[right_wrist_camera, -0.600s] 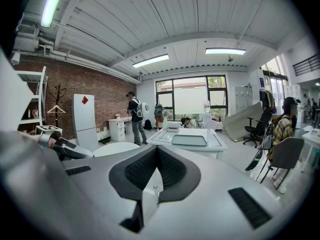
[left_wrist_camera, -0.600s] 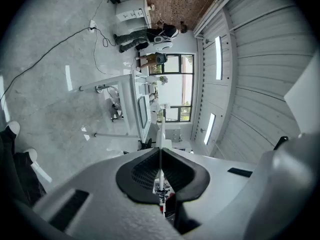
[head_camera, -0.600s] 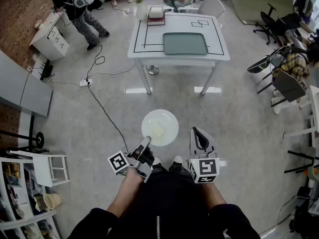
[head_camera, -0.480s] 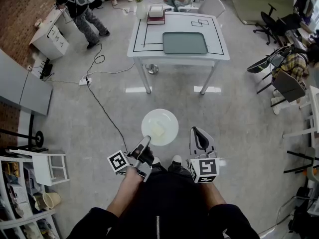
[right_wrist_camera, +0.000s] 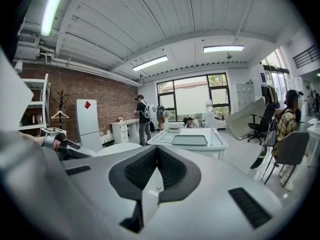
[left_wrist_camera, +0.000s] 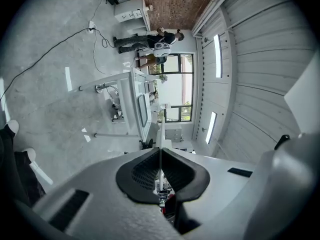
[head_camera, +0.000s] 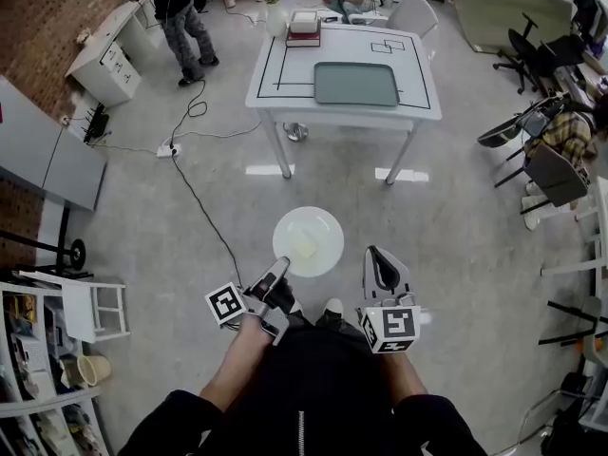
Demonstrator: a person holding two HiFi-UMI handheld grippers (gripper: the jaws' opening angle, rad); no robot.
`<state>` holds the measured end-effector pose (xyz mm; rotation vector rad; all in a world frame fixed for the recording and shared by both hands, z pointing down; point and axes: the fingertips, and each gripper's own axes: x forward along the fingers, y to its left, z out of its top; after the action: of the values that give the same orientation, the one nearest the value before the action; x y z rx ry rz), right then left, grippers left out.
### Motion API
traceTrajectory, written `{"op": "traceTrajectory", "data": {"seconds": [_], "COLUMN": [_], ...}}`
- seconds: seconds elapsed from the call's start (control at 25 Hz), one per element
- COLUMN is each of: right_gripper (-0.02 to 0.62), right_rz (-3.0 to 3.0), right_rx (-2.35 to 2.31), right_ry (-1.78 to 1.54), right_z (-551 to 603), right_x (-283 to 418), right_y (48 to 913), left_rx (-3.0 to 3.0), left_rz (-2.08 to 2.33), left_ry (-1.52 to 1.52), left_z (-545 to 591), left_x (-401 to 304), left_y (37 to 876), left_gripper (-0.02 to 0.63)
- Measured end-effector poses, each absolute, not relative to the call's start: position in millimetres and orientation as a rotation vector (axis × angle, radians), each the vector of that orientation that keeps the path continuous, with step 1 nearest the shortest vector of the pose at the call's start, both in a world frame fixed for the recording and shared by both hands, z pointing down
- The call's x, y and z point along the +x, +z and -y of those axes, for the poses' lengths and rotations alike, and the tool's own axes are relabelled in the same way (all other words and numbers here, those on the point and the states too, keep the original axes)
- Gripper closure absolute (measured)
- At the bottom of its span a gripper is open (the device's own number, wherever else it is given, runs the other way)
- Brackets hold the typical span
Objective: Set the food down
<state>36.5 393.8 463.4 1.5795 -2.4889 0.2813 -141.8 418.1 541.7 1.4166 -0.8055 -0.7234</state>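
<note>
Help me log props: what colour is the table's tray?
The tray is grey-green, clearest in the head view.

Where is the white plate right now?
In the head view the white plate is held centre frame over the floor, its near rim pinched by the left gripper, well short of the white table.

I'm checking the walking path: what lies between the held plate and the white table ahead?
Only bare grey floor, seen in the head view, between the plate and the table; light reflections sit near the table legs.
</note>
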Motion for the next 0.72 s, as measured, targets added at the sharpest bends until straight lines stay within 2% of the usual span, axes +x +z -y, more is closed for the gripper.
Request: {"op": "traceTrajectory", "data": {"seconds": [0.72], "right_gripper": [0.586], "right_rz": [2.531], "right_rx": [1.565], "right_ry": [0.328], "right_z": [-380], "right_x": [89], "right_y": [471], "left_rx": [1.425], "left_rz": [0.854], "left_ry": [-0.736], "left_z": [-394], "left_x": [-102], "left_y": [532], "left_gripper": [0.591]}}
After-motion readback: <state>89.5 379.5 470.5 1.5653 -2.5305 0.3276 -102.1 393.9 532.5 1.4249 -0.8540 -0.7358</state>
